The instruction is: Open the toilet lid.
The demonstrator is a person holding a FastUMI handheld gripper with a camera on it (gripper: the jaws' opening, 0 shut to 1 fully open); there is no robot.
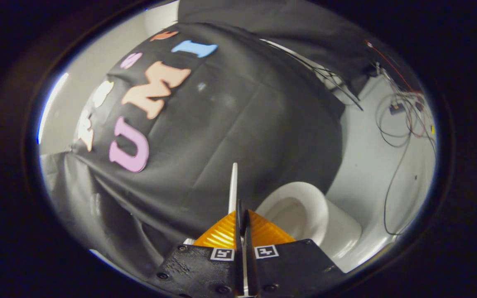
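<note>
Dim booth light around my view; the black cloth wall [238, 124] swallows most of it. The toilet bowl [300, 211] and pale floor [371, 174] catch soft brightness. Fisheye bending warps everything outward, and a bright streak glares beside the cloth.

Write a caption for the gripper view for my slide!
Tool shut on the raised toilet lid, seen edge-on, with the open bowl just beyond.

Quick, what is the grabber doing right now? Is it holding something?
Gripper: closed, its two fingers pinching the thin edge of the raised toilet lid, which stands up between them beside the open toilet bowl.
</note>
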